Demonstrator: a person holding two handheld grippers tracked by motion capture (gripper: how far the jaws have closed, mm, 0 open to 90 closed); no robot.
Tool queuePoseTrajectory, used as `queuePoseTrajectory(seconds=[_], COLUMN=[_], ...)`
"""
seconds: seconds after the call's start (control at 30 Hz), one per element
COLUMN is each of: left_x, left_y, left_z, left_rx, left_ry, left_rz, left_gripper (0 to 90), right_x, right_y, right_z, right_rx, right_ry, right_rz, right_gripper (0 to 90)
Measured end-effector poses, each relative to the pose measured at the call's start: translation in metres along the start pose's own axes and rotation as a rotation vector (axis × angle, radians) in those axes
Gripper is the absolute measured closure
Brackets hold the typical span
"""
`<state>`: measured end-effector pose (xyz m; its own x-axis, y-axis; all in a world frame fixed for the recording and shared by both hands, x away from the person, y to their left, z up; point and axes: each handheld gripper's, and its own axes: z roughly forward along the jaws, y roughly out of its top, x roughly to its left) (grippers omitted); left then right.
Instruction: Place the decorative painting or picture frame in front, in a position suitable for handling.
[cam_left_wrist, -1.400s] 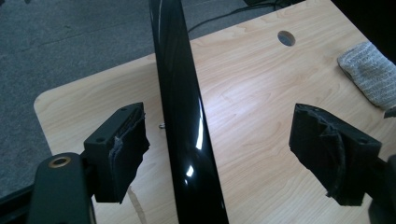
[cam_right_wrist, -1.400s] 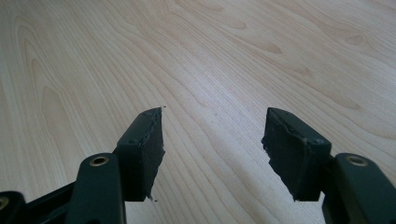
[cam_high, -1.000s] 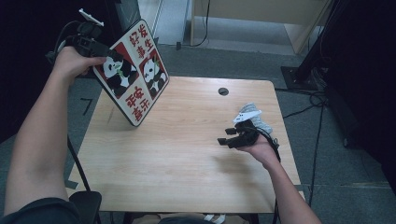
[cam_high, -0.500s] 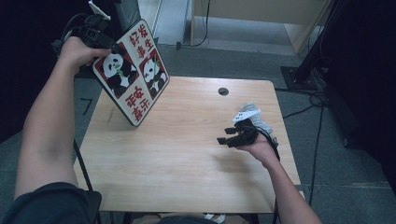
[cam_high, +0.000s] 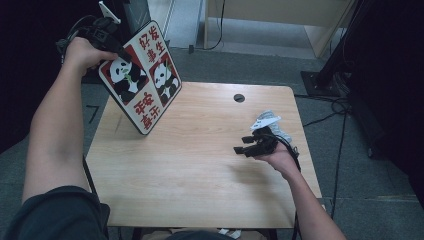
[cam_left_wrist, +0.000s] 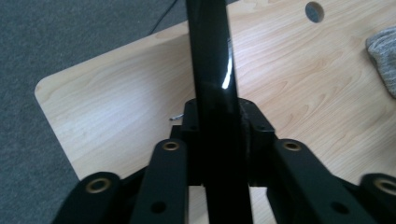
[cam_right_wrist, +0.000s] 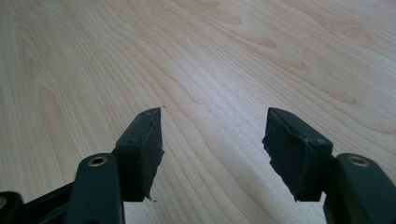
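A flat board (cam_high: 145, 80) printed with two pandas and red-and-white characters stands tilted at the far left of the wooden table (cam_high: 200, 190), its lower corner down on the tabletop. My left gripper (cam_high: 120, 52) is at the board's upper left edge. Its jaws have just been closing, and they are now shut on that edge. In the left gripper view the board's glossy black edge (cam_left_wrist: 210, 70) runs straight up from between the jaws of the left gripper (cam_left_wrist: 219, 126). My right gripper (cam_high: 240, 144) hovers low over the table's right side, open and with nothing between its fingers. In its own view the right gripper (cam_right_wrist: 214, 144) has bare wood between its pads.
A grey cloth (cam_high: 282, 132) lies by the right hand near the table's right edge, and the left gripper view shows it as the grey cloth (cam_left_wrist: 385, 56). A round cable hole (cam_high: 239, 98) sits at the far middle. Dark stands and cables line the floor beyond the table.
The left hand has shifted a little toward the far side along the board's upper edge, and its jaws have closed on that edge. The right hand has stayed where it was.
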<state>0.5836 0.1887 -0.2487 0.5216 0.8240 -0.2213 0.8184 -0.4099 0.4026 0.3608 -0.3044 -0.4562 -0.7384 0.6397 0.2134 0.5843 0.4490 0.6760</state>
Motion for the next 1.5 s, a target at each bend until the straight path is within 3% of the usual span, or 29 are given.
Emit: queuePoseTrajectory(seconds=[0.17,0.4,0.8,0.93,1.1,1.2,1.23,1.47,1.5], left_x=[0.001,-0.002,-0.022,-0.038,-0.051,-0.068,-0.068,-0.104,-0.104], left_y=[0.001,0.003,0.01,0.01,0.007,0.005,0.005,0.002,0.002], left_z=[0.001,0.0,-0.006,-0.015,-0.024,-0.031,-0.031,-0.033,-0.033], left_rx=[0.031,0.036,0.012,0.012,0.004,0.005,0.005,0.01,0.01], left_ry=[-0.029,-0.029,0.0,-0.007,-0.018,-0.037,-0.037,-0.072,-0.072], left_rz=[-0.064,-0.085,-0.062,-0.006,0.023,0.079,0.079,0.168,0.168], left_gripper=[79.9,80.6,80.8,80.8,80.9,80.6,80.7,80.9,80.9], right_x=[-0.001,-0.002,-0.004,-0.005,-0.006,-0.006,-0.006,-0.006,-0.006], right_y=[0.0,-0.001,-0.002,-0.003,-0.004,-0.004,-0.004,-0.004,-0.004], right_z=[0.0,0.0,-0.004,-0.005,-0.006,-0.005,-0.005,-0.001,-0.001], right_rx=[0.0,-0.003,-0.007,-0.01,-0.012,-0.013,-0.013,0.009,0.009], right_ry=[0.002,-0.003,-0.015,-0.018,-0.021,-0.021,-0.021,-0.025,-0.025], right_rz=[0.0,0.008,0.022,0.022,0.029,0.028,0.028,0.019,0.019], right_gripper=[37.7,37.6,37.6,37.6,37.6,37.7,37.7,37.7,37.7])
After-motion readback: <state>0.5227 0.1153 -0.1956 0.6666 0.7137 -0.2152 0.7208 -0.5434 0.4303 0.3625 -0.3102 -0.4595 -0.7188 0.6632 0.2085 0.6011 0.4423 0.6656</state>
